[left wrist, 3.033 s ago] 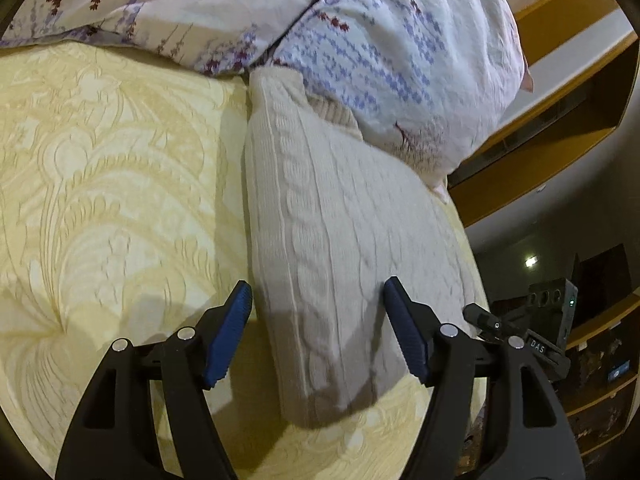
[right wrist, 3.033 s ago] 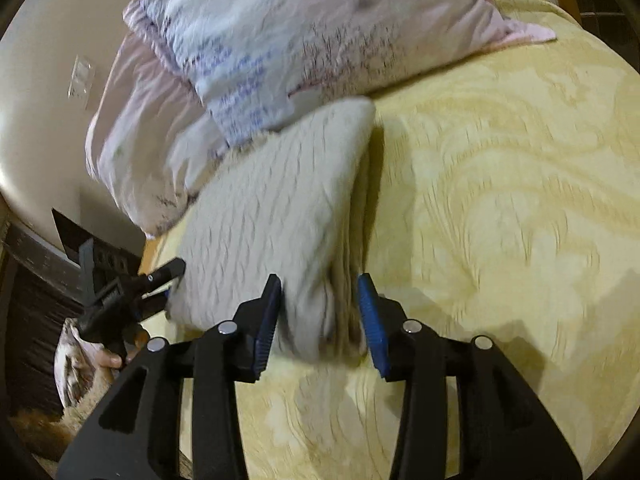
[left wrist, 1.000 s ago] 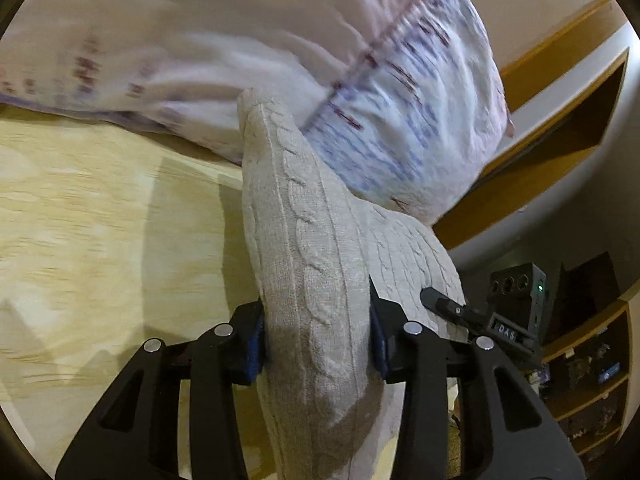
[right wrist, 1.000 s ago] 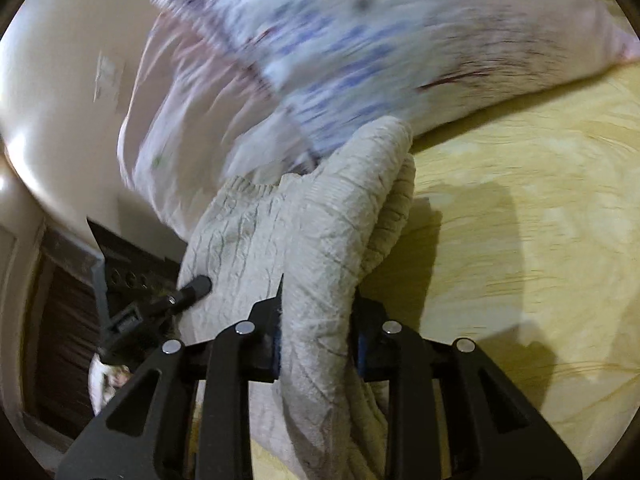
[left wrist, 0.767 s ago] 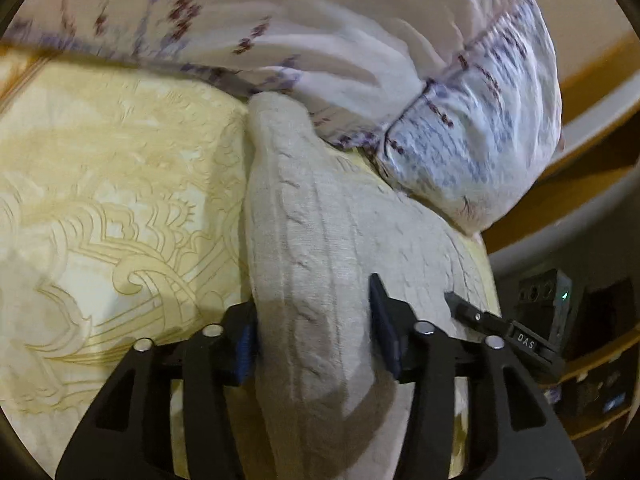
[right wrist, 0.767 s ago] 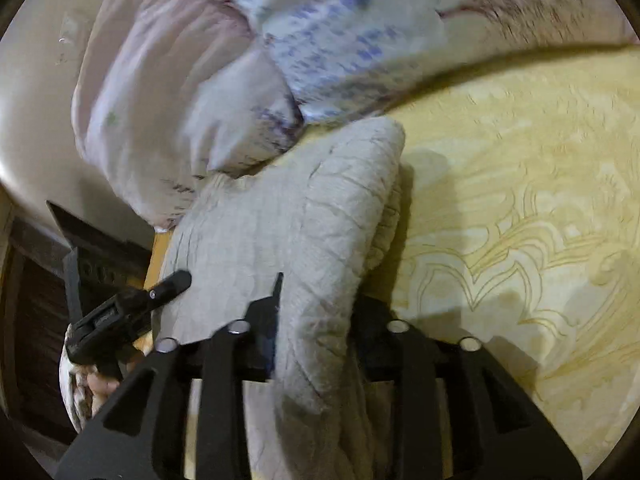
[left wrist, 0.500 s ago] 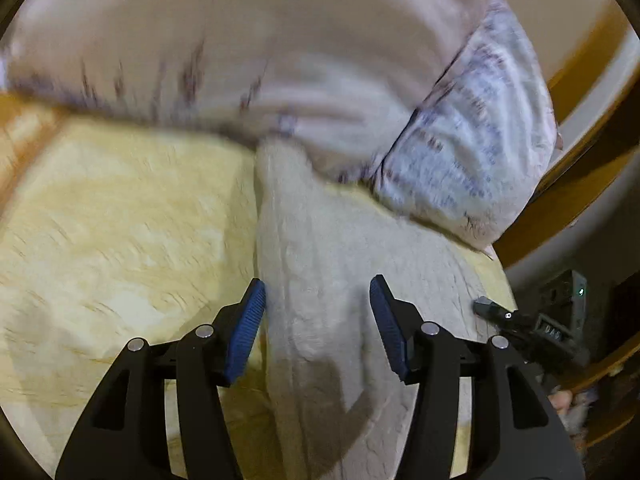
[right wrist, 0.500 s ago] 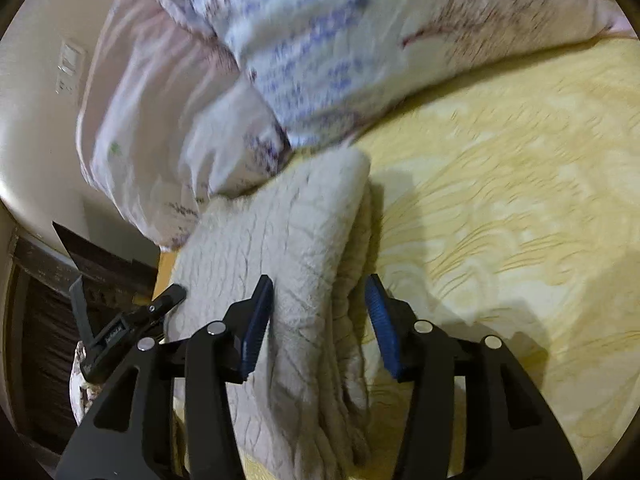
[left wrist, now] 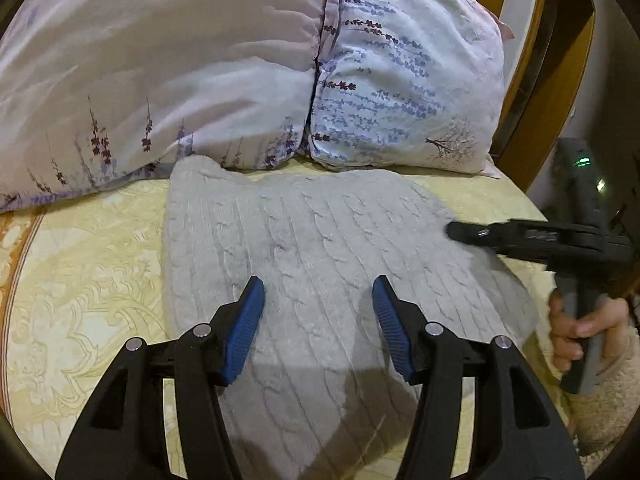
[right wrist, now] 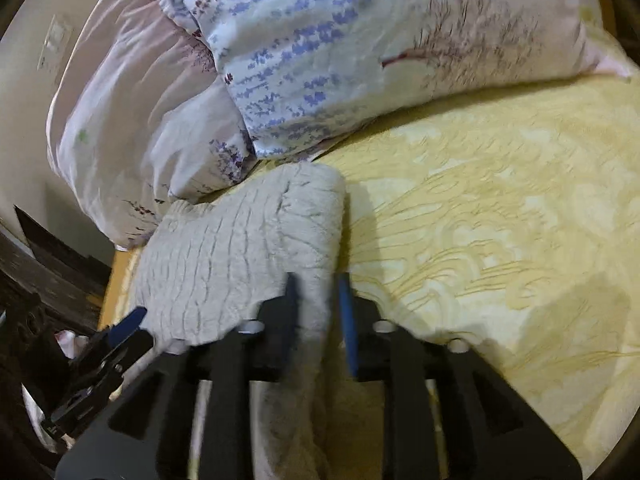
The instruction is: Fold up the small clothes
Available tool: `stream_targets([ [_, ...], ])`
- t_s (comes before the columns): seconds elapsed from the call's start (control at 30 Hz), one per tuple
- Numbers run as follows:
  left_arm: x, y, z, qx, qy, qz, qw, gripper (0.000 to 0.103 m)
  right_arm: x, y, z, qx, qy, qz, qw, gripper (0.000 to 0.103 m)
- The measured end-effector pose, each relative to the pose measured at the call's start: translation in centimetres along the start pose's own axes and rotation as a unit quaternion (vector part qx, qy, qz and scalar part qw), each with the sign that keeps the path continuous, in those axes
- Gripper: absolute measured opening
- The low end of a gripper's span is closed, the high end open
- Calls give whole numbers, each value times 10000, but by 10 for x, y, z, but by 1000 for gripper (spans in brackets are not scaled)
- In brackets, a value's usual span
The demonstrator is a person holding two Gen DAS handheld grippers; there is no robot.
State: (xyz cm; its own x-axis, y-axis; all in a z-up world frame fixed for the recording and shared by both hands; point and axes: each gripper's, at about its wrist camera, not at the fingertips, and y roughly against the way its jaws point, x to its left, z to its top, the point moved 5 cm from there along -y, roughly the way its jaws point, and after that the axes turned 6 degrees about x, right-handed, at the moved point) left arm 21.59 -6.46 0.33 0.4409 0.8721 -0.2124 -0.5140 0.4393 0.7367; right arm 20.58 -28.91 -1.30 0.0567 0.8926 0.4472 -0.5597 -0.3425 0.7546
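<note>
A folded sweater (left wrist: pixel 320 248) lies on a bedspread (left wrist: pixel 80 280), its far end against two pillows (left wrist: pixel 400 80) at the bed's head. The left gripper (left wrist: pixel 318 320) hangs above the sweater's near half. At the sweater's right edge, the right gripper (right wrist: pixel 318 312) straddles its fold, bedspread stretching away to the right.

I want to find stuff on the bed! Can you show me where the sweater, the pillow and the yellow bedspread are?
sweater (left wrist: pixel 320 240): left wrist view, middle of the cable-knit top face.
pillow (left wrist: pixel 400 80): left wrist view, the white flowered end.
yellow bedspread (right wrist: pixel 500 220): right wrist view, a bare patterned patch right of the sweater.
</note>
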Motion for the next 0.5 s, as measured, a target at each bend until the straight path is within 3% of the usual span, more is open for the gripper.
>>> stream_targets([
  [0.1, 3, 5, 1, -50, 107, -144, 9998, 61, 16, 31, -10, -454, 530, 124, 9975, 44],
  [0.23, 1, 3, 0, -55, 93, -91, 9999, 63, 44, 41, -29, -365, 1296, 396, 9901, 43],
  [0.3, -3, 0, 0, -69, 16, -6, 10000, 67, 53, 27, -38, -53, 1569, 268, 9872, 42],
  [0.37, -7, 2, -2, -101, -78, 98, 9999, 69, 50, 5, -46, 230, 1697, -277, 9848, 42],
  [0.47, -13, 16, -7, -238, -61, 164, 9996, 71, 53, 9, -48, 43, 1769, -483, 9830, 43],
  [0.5, -15, 23, -9, -309, -43, 144, 9994, 72, 55, 16, -49, -43, 1764, -464, 9832, 49],
])
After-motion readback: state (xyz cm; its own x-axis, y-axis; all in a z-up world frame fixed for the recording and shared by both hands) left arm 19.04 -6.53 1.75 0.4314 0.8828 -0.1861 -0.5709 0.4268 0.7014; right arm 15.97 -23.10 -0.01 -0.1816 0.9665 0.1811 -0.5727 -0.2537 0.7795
